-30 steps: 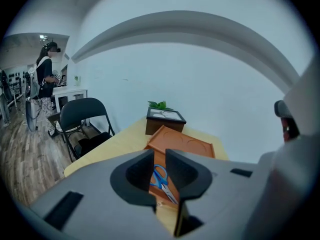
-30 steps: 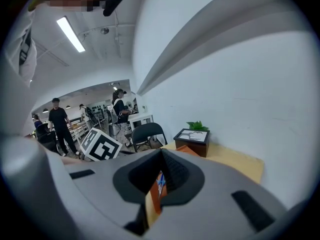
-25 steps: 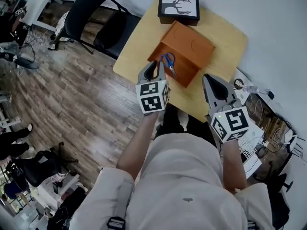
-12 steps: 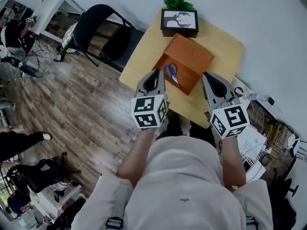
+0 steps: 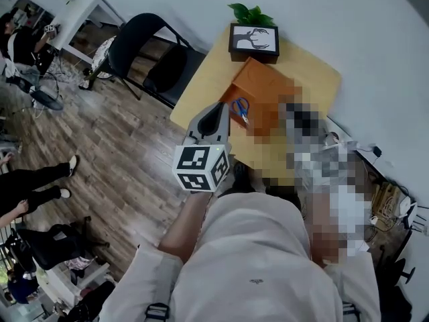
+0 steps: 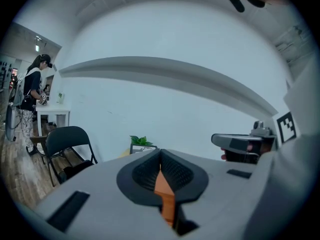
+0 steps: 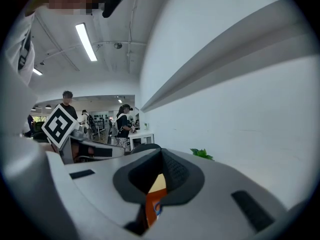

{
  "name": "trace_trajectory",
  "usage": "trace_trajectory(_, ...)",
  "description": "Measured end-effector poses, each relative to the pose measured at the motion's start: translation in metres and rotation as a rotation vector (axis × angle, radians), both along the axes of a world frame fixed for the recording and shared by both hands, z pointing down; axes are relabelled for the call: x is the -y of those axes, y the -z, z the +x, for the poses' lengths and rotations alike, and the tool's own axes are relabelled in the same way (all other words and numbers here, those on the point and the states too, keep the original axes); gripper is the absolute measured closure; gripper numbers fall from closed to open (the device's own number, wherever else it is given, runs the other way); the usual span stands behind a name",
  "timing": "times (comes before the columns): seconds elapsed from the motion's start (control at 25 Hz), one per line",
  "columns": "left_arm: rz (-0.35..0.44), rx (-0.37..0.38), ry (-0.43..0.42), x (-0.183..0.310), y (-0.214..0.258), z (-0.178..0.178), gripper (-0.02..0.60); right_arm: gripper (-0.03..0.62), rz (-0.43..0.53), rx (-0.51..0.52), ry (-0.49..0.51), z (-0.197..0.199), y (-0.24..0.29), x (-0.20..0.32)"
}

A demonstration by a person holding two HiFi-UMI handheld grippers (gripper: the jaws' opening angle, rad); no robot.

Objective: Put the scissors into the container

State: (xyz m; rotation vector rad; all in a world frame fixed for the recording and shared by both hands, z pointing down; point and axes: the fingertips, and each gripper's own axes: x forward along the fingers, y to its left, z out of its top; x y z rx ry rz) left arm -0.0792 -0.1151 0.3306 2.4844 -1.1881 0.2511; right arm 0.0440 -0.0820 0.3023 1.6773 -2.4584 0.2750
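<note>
Blue-handled scissors (image 5: 240,108) lie inside the open orange container (image 5: 268,86) on the small wooden table (image 5: 322,69). My left gripper (image 5: 215,109) hovers shut and empty just left of the container's near corner, above the table edge. In the left gripper view its jaws (image 6: 161,155) meet, with only orange showing in the slit below them. A mosaic patch covers my right gripper in the head view. Its own view shows it (image 7: 161,153) shut and empty, with orange and a bit of blue handle (image 7: 157,208) in the slit.
A framed antler picture (image 5: 253,39) and a green plant (image 5: 249,12) stand at the table's far edge. A black folding chair (image 5: 144,45) is left of the table. Cables and papers (image 5: 385,193) lie at the right. People stand at the far left (image 5: 33,180).
Both grippers have drawn back from the container toward my body, the left one down and to the left. The scissors stay in the container. A mosaic patch now covers the right gripper.
</note>
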Motion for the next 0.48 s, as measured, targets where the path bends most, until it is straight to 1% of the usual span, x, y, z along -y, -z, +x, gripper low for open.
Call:
trace_trajectory(0.24,0.03,-0.014,0.003,0.0,0.014,-0.004,0.574,0.597,0.014,-0.021,0.015,0.0,0.004,0.002)
trace_trajectory(0.48,0.033,-0.012,0.004,-0.001,0.015,-0.005,0.574,0.597,0.002,-0.015,0.005,0.004,0.003,0.001)
